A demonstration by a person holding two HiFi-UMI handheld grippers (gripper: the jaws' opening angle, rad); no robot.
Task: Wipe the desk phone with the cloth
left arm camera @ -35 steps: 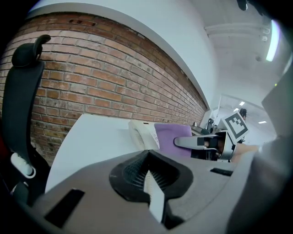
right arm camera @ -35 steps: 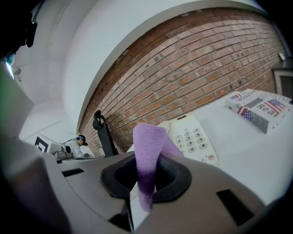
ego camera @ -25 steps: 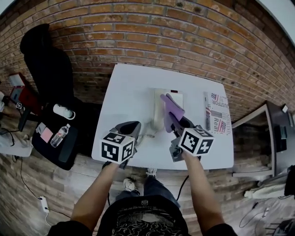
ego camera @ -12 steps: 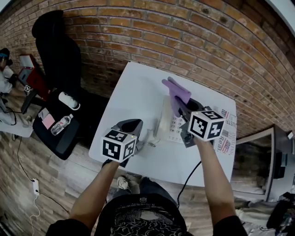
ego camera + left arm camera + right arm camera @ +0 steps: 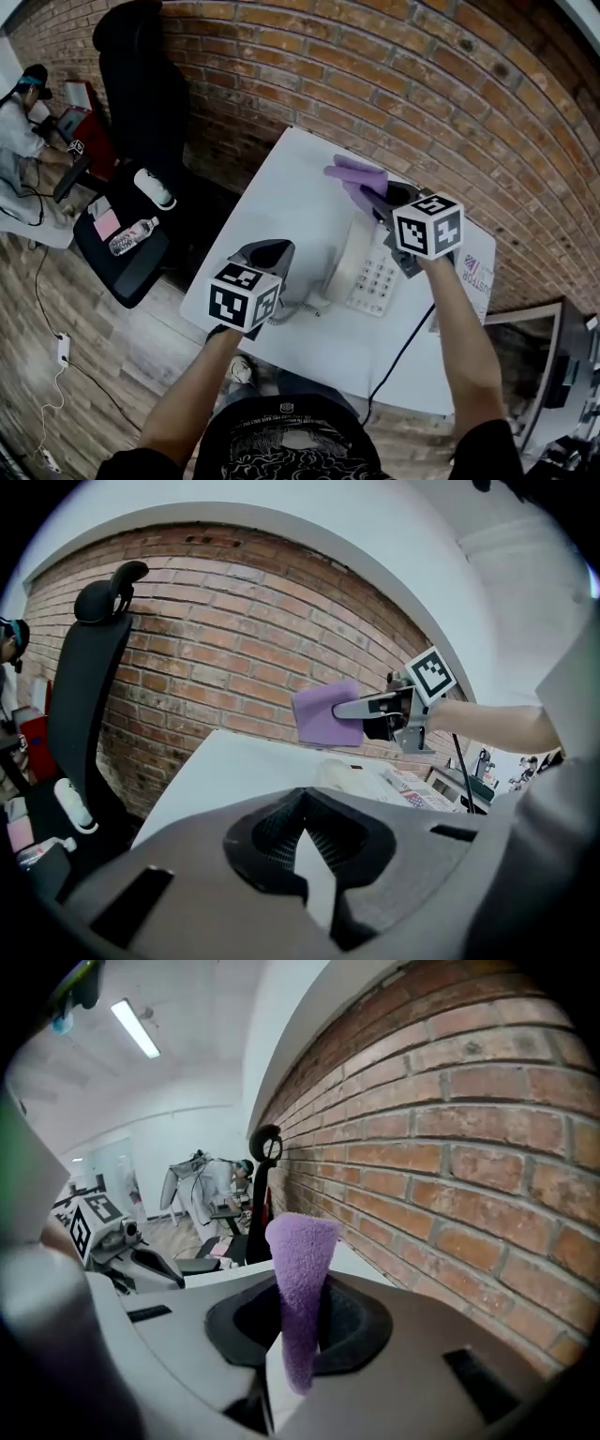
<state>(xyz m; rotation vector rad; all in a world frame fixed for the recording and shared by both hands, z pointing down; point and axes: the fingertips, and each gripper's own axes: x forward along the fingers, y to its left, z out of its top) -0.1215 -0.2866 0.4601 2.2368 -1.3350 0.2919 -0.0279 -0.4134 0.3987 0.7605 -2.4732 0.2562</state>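
Note:
A white desk phone [image 5: 367, 270] lies on the white table [image 5: 281, 211], its handset on the left side. My right gripper [image 5: 380, 202] is raised above the phone's far end, shut on a purple cloth [image 5: 354, 178] that sticks out toward the brick wall. The right gripper view has the cloth [image 5: 302, 1279] pinched upright between the jaws. The left gripper [image 5: 267, 255] hovers near the table's front left, beside the handset, shut with nothing in it. From the left gripper view I see the cloth [image 5: 323, 714], the right gripper [image 5: 352, 708] and the phone [image 5: 361, 778] below.
A black office chair [image 5: 141, 84] stands left of the table, with a water bottle [image 5: 131, 236] and a white roll [image 5: 155, 189] on its seat. A printed paper [image 5: 476, 272] lies right of the phone. A black cable [image 5: 398, 361] runs off the front edge. A person [image 5: 19, 103] sits far left.
My right gripper has carried the cloth from over the phone's body to above its far end, nearer the wall. The head view has swung. The left gripper stays beside the handset.

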